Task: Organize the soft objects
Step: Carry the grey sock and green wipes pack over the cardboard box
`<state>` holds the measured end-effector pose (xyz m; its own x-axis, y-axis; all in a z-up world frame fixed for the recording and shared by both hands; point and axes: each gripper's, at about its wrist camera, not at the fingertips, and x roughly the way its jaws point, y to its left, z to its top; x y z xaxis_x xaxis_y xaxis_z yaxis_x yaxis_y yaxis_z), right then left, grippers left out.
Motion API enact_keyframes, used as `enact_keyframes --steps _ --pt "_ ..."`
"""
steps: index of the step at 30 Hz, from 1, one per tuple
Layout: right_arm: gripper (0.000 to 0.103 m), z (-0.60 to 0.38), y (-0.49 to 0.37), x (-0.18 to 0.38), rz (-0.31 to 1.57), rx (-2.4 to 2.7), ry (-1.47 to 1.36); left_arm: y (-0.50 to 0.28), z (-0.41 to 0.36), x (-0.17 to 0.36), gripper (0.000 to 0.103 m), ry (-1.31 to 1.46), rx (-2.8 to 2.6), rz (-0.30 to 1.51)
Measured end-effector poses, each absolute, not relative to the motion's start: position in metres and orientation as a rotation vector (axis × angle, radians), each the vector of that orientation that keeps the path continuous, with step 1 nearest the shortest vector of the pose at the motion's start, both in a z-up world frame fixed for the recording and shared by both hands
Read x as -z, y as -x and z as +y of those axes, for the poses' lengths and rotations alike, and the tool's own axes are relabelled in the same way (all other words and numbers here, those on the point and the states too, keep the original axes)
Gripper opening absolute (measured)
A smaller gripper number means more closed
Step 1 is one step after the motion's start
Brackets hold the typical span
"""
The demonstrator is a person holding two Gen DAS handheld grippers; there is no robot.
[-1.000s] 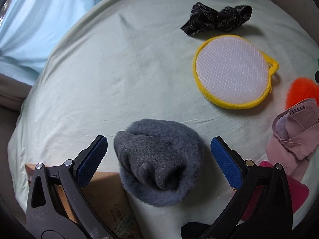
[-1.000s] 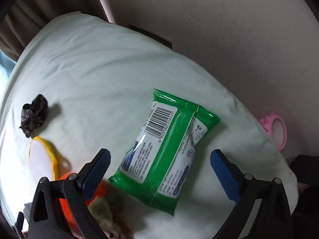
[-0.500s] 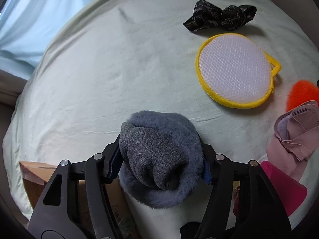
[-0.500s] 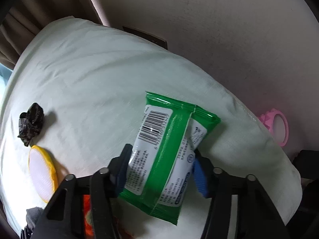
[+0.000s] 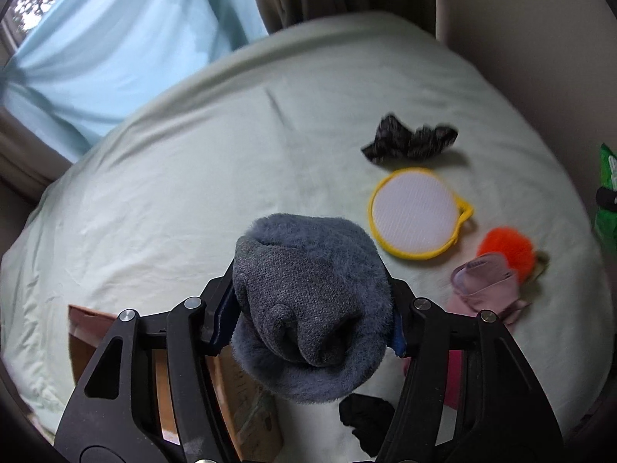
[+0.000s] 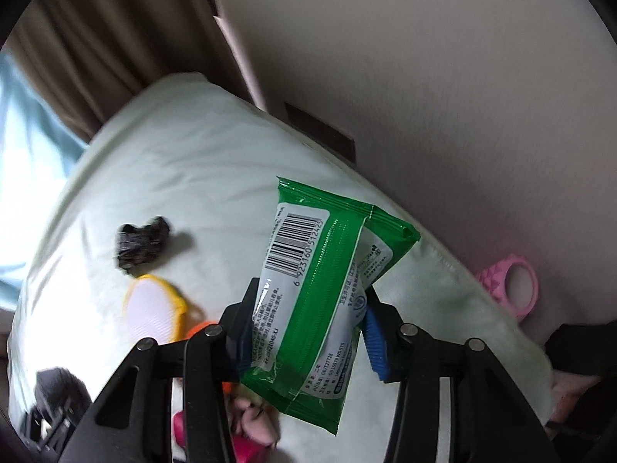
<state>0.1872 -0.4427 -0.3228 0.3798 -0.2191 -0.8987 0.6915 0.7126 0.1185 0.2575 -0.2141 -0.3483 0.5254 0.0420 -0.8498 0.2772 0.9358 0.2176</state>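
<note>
daylight from window | soft shadows | motion blur | fisheye edges warped, dark corners

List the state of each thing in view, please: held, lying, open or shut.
Left gripper: shut on grey sock.
Grey sock: held, lifted.
Right gripper: shut on green wipes pack.
Green wipes pack: held.
Yellow-rimmed pad: lying flat.
Black scrunchie: lying.

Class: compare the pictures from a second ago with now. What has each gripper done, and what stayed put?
The left gripper closed on the grey sock and lifted it; the right gripper closed on the wipes pack and lifted it. The yellow pad and black scrunchie stayed put.
</note>
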Motion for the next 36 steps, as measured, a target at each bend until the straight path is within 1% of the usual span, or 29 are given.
enact_keyframes --steps 8,12,18,22,26,30,36 --pt "0.043 -0.378 -0.179 0.223 0.947 0.417 -0.357 -0.228 -0.176 0.238 0.057 -0.245 0.108 0.906" --pt "0.043 -0.326 -0.176 0.18 0.906 0.311 -0.281 -0.212 -0.134 0.192 0.057 -0.174 0.086 0.87" --pt "0.043 -0.239 -0.174 0.144 0.897 0.182 -0.254 -0.194 -0.056 0.16 0.057 -0.103 0.05 0.849" --pt "0.043 -0.173 -0.18 0.138 0.935 0.108 -0.238 -0.191 0.002 0.154 0.057 -0.067 0.034 0.87" --pt "0.043 -0.115 -0.185 0.154 0.994 0.046 -0.233 -0.193 0.06 0.162 0.057 -0.042 0.018 0.911" --pt "0.043 -0.071 -0.197 0.176 1.05 -0.002 -0.201 -0.203 0.113 0.183 0.057 -0.025 0.002 0.959" --pt "0.043 -0.02 -0.212 0.227 1.164 -0.04 -0.151 -0.221 0.159 0.226 0.057 -0.022 -0.003 1.048"
